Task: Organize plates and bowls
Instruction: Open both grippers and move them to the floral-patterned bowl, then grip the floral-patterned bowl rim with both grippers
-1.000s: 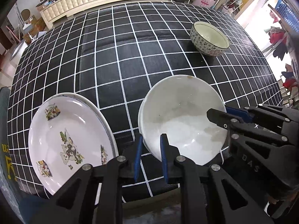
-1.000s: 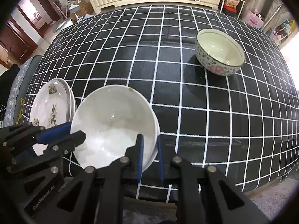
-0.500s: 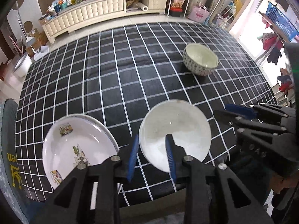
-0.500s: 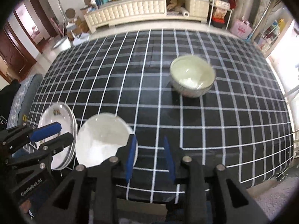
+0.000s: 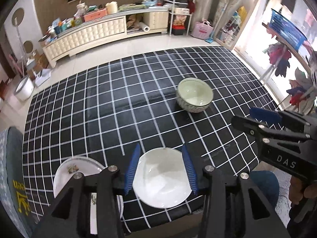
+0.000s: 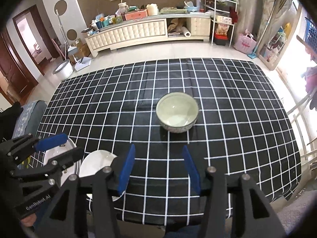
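Observation:
A plain white bowl (image 5: 161, 177) sits near the table's front edge; it also shows in the right wrist view (image 6: 95, 164). A stack of white plates with cartoon prints (image 5: 75, 168) lies to its left, partly hidden by my left gripper's frame. A patterned bowl (image 5: 194, 95) stands mid-table, also in the right wrist view (image 6: 177, 115). My left gripper (image 5: 160, 170) is open and raised above the white bowl, holding nothing. My right gripper (image 6: 157, 167) is open and empty above the table's front edge, to the right of the white bowl.
The black tablecloth with white grid (image 6: 237, 119) covers the table. A long cream sideboard (image 6: 138, 33) stands beyond the far edge, with shelves (image 6: 221, 19) and bags to its right. A grey cushion (image 5: 11, 158) lies at the left.
Both grippers opened, let go of the white bowl and pulled up and back from it. The bowl now rests on the table beside the plates.

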A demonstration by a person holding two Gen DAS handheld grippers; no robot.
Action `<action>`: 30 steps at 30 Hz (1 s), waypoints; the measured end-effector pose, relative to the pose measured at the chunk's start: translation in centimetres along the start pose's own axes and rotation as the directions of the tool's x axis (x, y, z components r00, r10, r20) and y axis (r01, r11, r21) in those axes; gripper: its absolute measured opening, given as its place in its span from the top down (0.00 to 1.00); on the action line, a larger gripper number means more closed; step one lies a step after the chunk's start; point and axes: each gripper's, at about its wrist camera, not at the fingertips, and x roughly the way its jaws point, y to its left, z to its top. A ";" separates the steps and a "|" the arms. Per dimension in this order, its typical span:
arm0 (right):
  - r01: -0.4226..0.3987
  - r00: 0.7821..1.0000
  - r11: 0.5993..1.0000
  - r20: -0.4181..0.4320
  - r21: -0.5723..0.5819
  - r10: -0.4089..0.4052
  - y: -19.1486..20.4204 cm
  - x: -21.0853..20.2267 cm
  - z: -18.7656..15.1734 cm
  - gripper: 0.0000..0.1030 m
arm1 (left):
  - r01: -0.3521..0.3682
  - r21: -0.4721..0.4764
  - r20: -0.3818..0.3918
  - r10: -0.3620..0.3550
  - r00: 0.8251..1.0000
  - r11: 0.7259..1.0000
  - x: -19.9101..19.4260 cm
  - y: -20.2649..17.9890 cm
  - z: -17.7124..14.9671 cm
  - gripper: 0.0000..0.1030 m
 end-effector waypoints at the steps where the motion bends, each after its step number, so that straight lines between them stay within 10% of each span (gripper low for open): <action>1: 0.001 1.000 1.000 0.005 0.000 -0.001 -0.3 -0.1 0.2 0.46 | 0.004 0.009 0.000 -0.004 1.000 1.000 0.1 -0.5 0.4 0.60; 30: -0.005 0.996 0.995 -0.087 0.101 0.014 -8.5 8.6 4.8 0.39 | -0.030 0.037 -0.122 0.034 0.992 0.999 10.6 -4.1 10.0 0.53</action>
